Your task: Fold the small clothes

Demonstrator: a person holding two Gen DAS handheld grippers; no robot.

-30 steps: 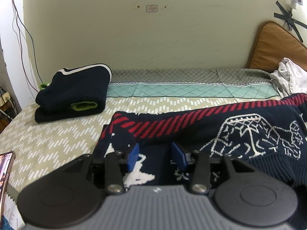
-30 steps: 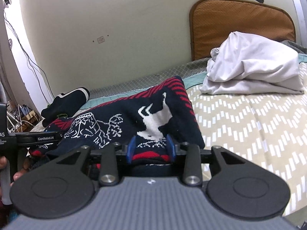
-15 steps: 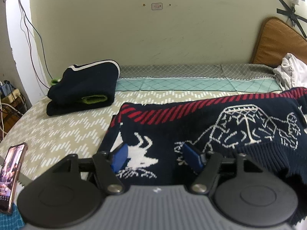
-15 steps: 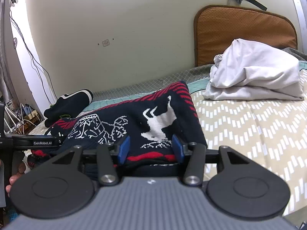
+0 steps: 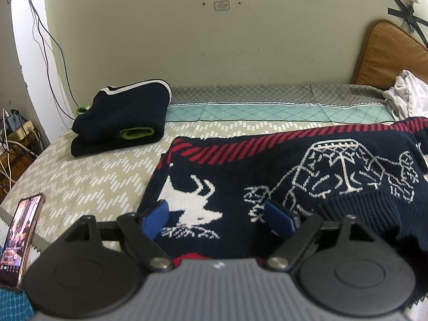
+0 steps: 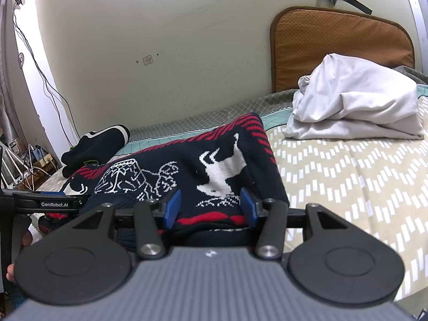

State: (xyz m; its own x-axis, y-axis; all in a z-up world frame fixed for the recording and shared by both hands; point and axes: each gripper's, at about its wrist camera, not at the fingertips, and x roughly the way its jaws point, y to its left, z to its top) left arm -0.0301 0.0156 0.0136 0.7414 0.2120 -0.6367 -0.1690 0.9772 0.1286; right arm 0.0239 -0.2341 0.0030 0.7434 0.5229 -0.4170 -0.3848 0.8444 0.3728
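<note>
A navy sweater (image 5: pixel 307 176) with red striped edging and white knitted animals lies folded on the bed (image 5: pixel 88 176), stretched across the patterned cover between the two grippers. Its ribbed hem shows at the near right in the left wrist view.

The left gripper (image 5: pixel 216 218) hovers over the sweater's near left corner; its jaws are opening, the blue pads spread wide with the knit lying under and between them, neither pad pressing on it. The right gripper (image 6: pixel 210 208) sits at the sweater's near right end, its blue pads about half apart on either side of the folded edge; they look close to the cloth, but whether they pinch it I cannot tell.

Farther back on the left lies a folded dark garment (image 5: pixel 120 121) with a green cuff. A crumpled white garment (image 6: pixel 355 101) rests near a brown cushion (image 6: pixel 339 42) against the wall (image 5: pixel 214 48). A phone (image 5: pixel 20 238) lies at the bed's near left edge.
</note>
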